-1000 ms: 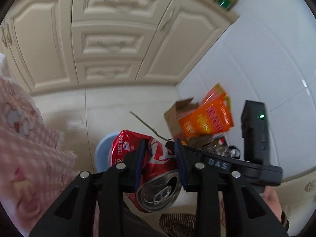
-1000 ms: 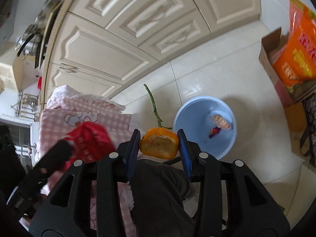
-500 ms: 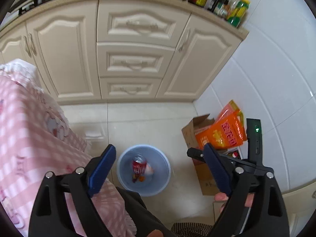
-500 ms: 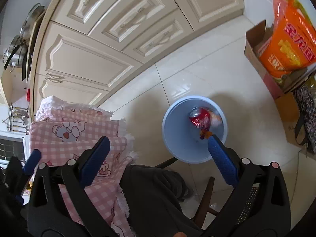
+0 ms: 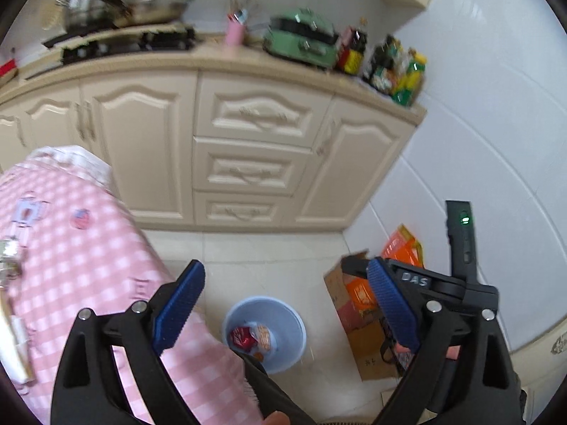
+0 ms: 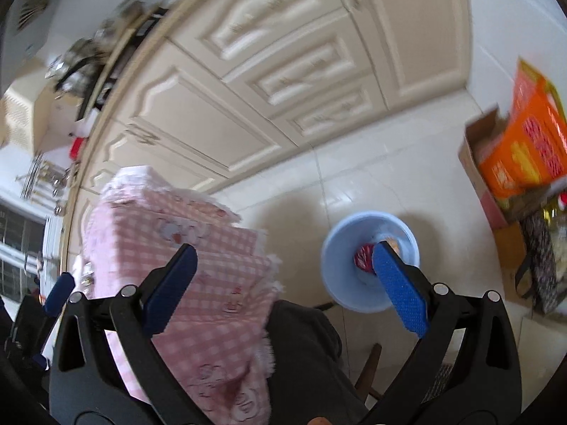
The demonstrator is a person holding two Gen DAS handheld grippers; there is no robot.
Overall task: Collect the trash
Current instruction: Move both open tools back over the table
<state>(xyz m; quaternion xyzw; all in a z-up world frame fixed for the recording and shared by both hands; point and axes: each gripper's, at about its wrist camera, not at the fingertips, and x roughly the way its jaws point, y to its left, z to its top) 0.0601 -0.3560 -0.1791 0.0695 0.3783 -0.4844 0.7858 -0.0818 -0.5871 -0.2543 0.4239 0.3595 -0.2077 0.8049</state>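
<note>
While raised high over the floor, looked down on a pale blue bin (image 5: 288, 350) standing on the white tiles, well below the left tongs (image 5: 283, 267) and framed between its two blue pads. Showed the crushed red can (image 5: 242, 338) lying inside that bin toward its left side, touching a pale wrapper (image 5: 264, 334), with a scrap of orange peel (image 5: 258, 356) just beside them. From the right tongs (image 6: 283, 248), caught the same bin (image 6: 351, 299) partly behind the right-hand pad, with the can (image 6: 363, 258) peeking out beside it. Had both tongs spread wide, the jaws having just been opening, with nothing pinched or touched between them. Could not tell the can's long axis or which way its top pointed: too small and too crumpled. Also took in a cardboard box (image 5: 354, 318) near the bin and a pink checked cloth (image 5: 71, 248) draped over the surface.
</note>
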